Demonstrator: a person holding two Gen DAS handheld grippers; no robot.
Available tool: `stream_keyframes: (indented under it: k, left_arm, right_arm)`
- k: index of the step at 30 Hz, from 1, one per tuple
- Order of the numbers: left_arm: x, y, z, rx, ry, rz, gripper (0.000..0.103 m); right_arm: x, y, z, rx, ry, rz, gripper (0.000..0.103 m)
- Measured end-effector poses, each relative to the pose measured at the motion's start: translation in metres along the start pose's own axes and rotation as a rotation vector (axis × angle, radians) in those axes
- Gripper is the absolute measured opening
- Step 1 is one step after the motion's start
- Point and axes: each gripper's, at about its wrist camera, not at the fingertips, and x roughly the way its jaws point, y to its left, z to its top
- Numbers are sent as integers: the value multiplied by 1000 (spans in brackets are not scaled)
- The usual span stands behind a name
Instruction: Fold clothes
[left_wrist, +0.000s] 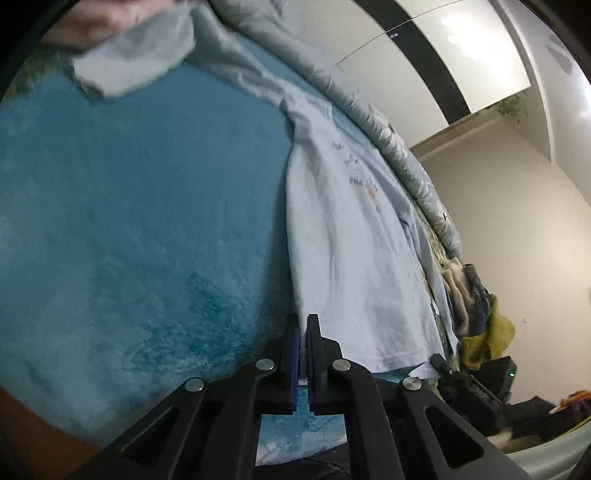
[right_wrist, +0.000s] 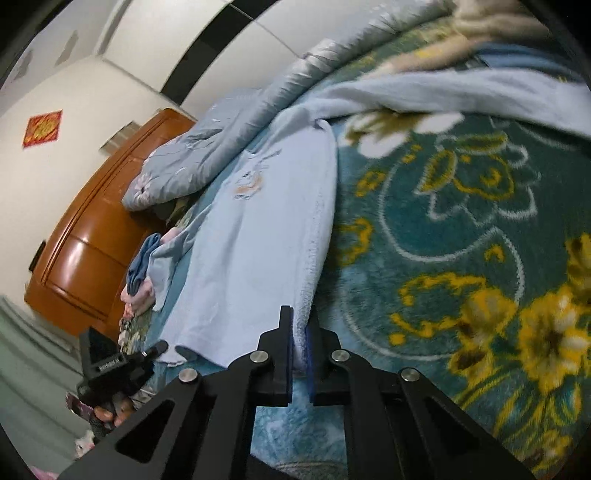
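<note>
In the left wrist view, a pale blue shirt (left_wrist: 343, 236) lies flat on a teal fleece blanket (left_wrist: 129, 221), running from the top centre of the frame down to the bottom centre. It has a small faded print with an orange spot near its upper half, and its hem sits at lower right. One sleeve (left_wrist: 136, 62) is folded back in the upper left corner. A grey-blue quilt (left_wrist: 369, 107) lies along the shirt's right edge. The left hand-held gripper (left_wrist: 303, 332) at bottom centre is clenched on the shirt's lower left edge, with a strip of the pale cloth between its nearly closed fingers.

In the right wrist view, the same shirt (right_wrist: 258, 236) stretches from the centre of the frame toward lower left, its right edge doubled over along the flowered part of the blanket (right_wrist: 461, 229). The right hand-held gripper (right_wrist: 300, 325) at bottom centre grips that doubled edge, jaws almost together on the cloth. At lower left, the other hand-held gripper (right_wrist: 110, 365) shows beside the shirt's hem. A wooden headboard (right_wrist: 85, 236) stands at left.
</note>
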Motion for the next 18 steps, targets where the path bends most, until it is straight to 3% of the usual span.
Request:
stream_keyframes:
  k: [4, 13, 18]
  left_arm:
    - [-28, 1, 1, 27, -57, 47, 3]
    - [-17, 26, -20, 15, -5, 109, 3]
    - [-19, 14, -22, 109, -7, 139, 4]
  right_arm:
    - [-5, 1, -5, -10, -7, -22, 5]
    - [-10, -2, -13, -7, 2, -68, 4]
    - [-12, -4, -12, -4, 0, -50, 5]
